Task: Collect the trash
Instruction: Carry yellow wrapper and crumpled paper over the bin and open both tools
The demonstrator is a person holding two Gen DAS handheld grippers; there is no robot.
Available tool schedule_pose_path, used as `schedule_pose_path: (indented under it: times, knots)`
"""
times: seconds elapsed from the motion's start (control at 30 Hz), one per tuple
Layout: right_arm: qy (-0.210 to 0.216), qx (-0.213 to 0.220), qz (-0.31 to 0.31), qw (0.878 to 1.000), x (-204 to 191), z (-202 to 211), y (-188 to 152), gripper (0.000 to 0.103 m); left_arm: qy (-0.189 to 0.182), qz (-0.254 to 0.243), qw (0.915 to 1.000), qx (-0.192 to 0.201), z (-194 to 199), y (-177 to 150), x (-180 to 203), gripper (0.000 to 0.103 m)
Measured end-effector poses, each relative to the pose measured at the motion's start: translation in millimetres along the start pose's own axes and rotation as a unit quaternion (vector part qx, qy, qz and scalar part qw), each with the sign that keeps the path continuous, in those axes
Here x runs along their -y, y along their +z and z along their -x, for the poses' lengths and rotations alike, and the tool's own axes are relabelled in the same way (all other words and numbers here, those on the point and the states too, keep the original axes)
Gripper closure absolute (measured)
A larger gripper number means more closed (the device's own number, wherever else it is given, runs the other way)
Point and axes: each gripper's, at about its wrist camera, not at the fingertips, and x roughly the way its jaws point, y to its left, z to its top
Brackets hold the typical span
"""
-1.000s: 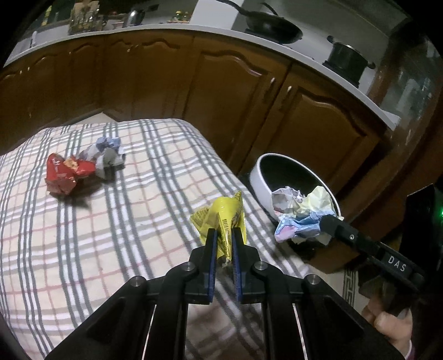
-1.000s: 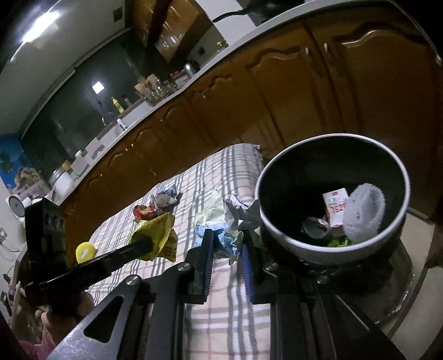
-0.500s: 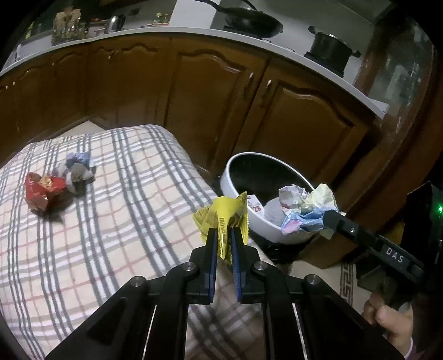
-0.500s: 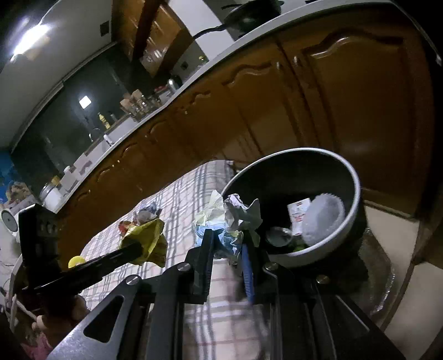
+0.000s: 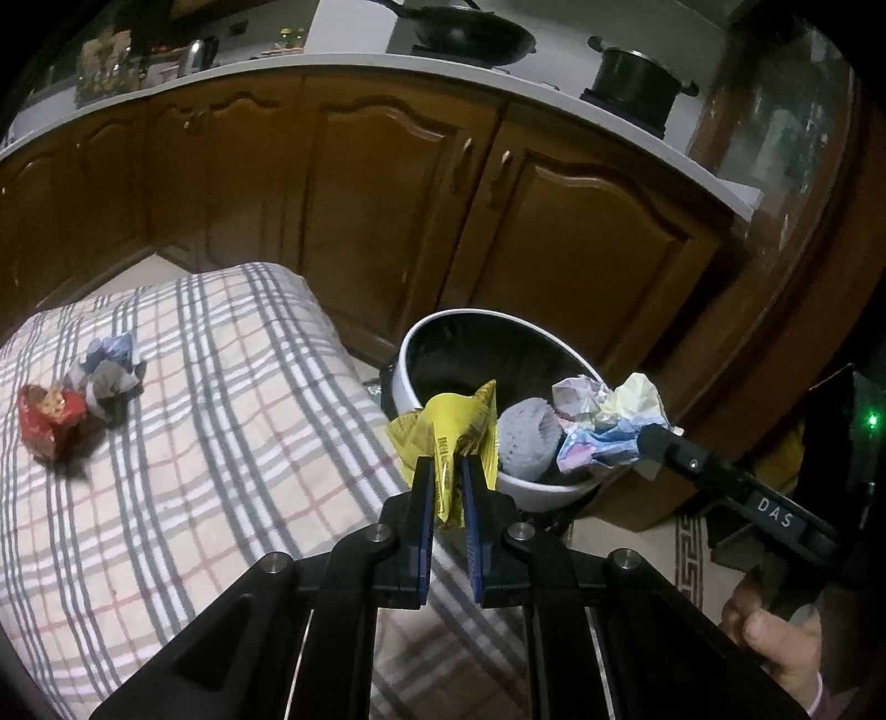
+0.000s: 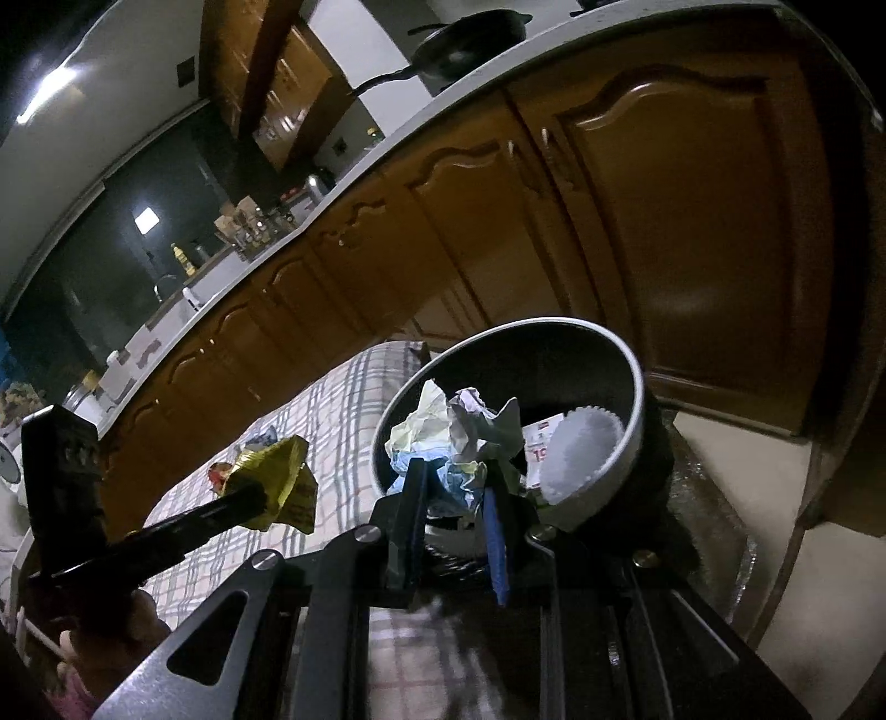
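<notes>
Since a second ago both grippers have swung away from the checked cloth toward the white-rimmed bin, so that the bin, earlier off to the side of the left wrist view, now sits right behind the left gripper's load, and the two pieces left on the cloth have slid further toward that view's left edge.

The left gripper is clenched on a crumpled yellow wrapper, whose upper part sticks up past the fingertips and overlaps the near rim of the bin. In the right wrist view the same wrapper hangs over the cloth, just short of the bin's left rim.

The right gripper pinches a wad of crumpled paper, pale yellow, white and light blue, held over the bin's near rim. From the left wrist view that wad sits at the tip of the right gripper's black fingers, above the bin's right side.

Inside the dark-lined bin lie a grey-white fluted paper cup and a small white carton with red print.

On the plaid cloth, near its far left edge, remain a red wrapper and a grey-blue paper ball, touching each other.

Brown cabinet doors stand behind the bin, under a white counter carrying a black pan and a dark pot.
</notes>
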Motion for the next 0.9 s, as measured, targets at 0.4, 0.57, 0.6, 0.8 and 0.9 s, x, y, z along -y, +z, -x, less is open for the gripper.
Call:
schedule_pose_path:
  times: [0.4,0.57,0.6,0.8,0.9]
  knots:
    - [-0.019,-0.002,0.000,1.000,15.6,-5.5,14.7,0.084,0.001,-0.017,0.9998,-0.014,-29.3,20.3,15.2,0.094]
    - [-0.027,-0.005,0.002,1.000,18.8,-11.9,24.5,0.084,0.002,-0.025,0.9995,-0.018,-44.6,34.5,23.5,0.094]
    - [-0.027,-0.006,0.003,1.000,19.3,-13.2,26.4,0.084,0.002,-0.026,0.9995,-0.019,-46.9,35.9,24.0,0.094]
    - [-0.041,-0.012,0.017,0.999,20.9,-22.8,38.9,0.083,0.004,-0.030,0.9992,-0.027,-67.9,49.3,29.6,0.094]
    - [-0.045,-0.020,0.020,0.999,23.5,-29.4,44.2,0.083,0.007,-0.028,0.9990,-0.034,-79.9,52.9,29.5,0.094]
